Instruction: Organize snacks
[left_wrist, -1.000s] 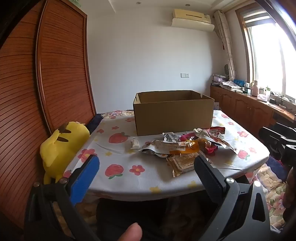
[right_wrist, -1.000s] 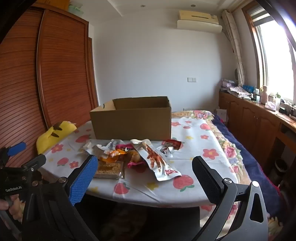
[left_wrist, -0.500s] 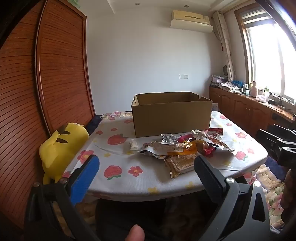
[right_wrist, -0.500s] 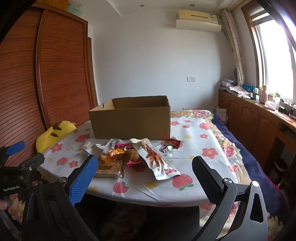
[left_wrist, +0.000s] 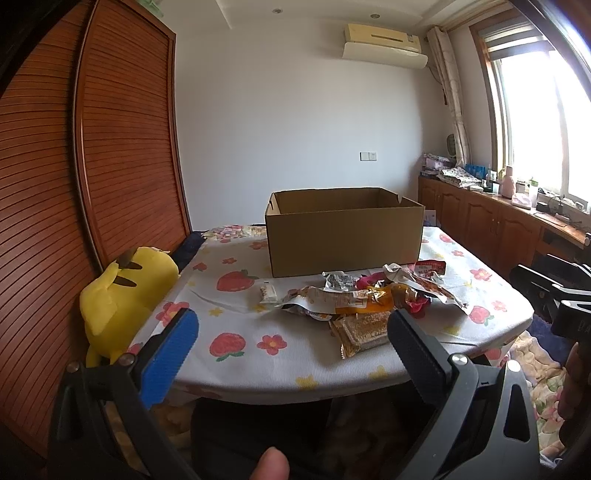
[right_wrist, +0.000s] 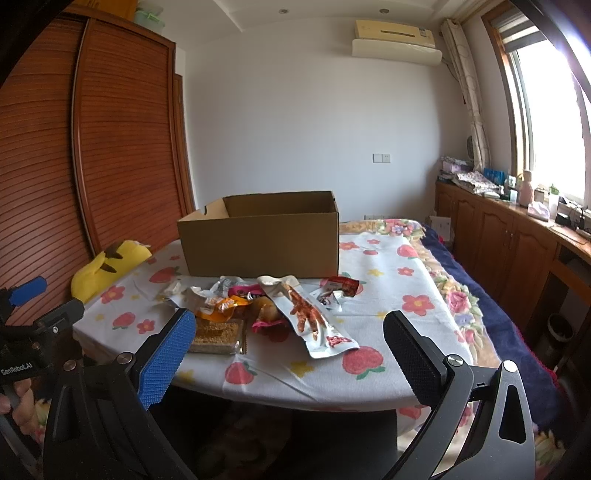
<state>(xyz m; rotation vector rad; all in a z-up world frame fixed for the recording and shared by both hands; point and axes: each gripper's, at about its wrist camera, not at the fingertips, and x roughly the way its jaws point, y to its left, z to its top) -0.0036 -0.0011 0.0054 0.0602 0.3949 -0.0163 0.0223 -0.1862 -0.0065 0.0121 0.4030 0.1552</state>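
A pile of snack packets (left_wrist: 369, 299) (right_wrist: 266, 310) lies on the flowered tablecloth (left_wrist: 251, 343) in front of an open, empty-looking cardboard box (left_wrist: 343, 236) (right_wrist: 266, 236). Nearest me is a clear pack of brown biscuits (left_wrist: 364, 330) (right_wrist: 216, 332); a long white pouch printed with chicken feet (right_wrist: 306, 317) lies on the right of the pile. My left gripper (left_wrist: 291, 339) hangs open short of the table's near edge, empty. My right gripper (right_wrist: 290, 338) is open and empty too, level with that edge.
A yellow plush toy (left_wrist: 122, 299) (right_wrist: 107, 266) leans at the table's left edge by the wooden slatted wardrobe (left_wrist: 74, 184). Low wooden cabinets (right_wrist: 517, 236) with clutter run under the window on the right. A blue floral quilt (right_wrist: 480, 306) lies beyond the table's right side.
Both views have drifted slightly; the table and snacks sit marginally closer and lower in frame. Neither gripper has changed its opening.
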